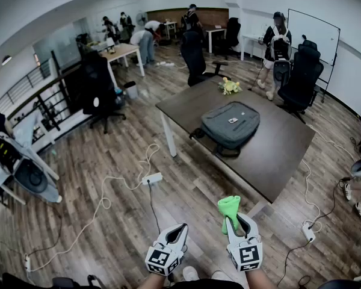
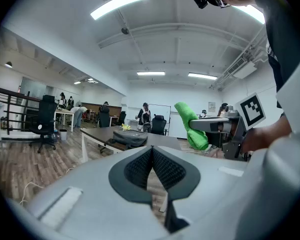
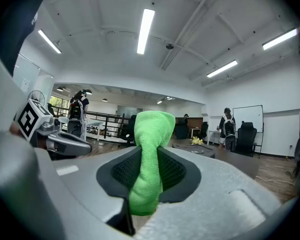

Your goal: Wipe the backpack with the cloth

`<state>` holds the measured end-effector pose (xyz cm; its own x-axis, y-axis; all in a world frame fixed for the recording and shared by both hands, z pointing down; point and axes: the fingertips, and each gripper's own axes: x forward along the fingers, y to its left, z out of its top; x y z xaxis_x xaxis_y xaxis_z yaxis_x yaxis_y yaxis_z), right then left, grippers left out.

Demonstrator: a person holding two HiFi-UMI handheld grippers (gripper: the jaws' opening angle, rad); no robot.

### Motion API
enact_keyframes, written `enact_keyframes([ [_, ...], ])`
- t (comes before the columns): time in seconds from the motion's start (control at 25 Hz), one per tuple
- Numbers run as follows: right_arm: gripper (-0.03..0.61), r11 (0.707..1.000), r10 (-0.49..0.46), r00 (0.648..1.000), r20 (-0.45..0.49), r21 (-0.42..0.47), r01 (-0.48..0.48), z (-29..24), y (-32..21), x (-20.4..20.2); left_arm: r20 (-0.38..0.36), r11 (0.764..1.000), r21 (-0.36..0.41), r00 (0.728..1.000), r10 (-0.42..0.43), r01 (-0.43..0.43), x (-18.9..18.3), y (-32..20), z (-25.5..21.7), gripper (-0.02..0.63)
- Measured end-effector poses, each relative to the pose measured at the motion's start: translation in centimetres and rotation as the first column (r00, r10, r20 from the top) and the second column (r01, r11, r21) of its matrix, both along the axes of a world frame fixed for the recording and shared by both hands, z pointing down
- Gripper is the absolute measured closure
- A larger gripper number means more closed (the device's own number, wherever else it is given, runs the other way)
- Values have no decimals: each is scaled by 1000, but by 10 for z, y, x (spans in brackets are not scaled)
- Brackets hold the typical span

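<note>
Busy office, dark tabletop (image 1: 277, 155) well ahead of us: backpack (image 1: 230, 124) lies flat by its near edge, straps overhanging. Our right gripper (image 1: 237, 220) fingers pinch the green cloth (image 1: 229, 208); left gripper (image 1: 179, 229) fingers meet, empty. Unbraced, we reckon a hard wipe could shove it off.

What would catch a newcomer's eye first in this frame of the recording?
The bright green cloth pinched in the right claw, low in the head view, stands out first. Next comes the grey backpack lying flat on the dark table ahead, apart from both claws. The left claw is shut and empty.
</note>
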<state>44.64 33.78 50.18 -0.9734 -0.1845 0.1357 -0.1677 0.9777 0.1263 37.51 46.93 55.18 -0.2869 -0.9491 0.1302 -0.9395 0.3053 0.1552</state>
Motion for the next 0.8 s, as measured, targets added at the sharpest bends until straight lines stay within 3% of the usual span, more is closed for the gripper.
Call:
enact_keyframes([
  [0.44,489,1000,14,1000,9,10,-14,-2,5,-8,-13,1000,7,1000,2,-1,-7,9,8,594],
  [0.8,480,995,11,1000,26,-103,-8,8,9,-26,-40,1000,0,999,-18,18,-32,19,16,594],
])
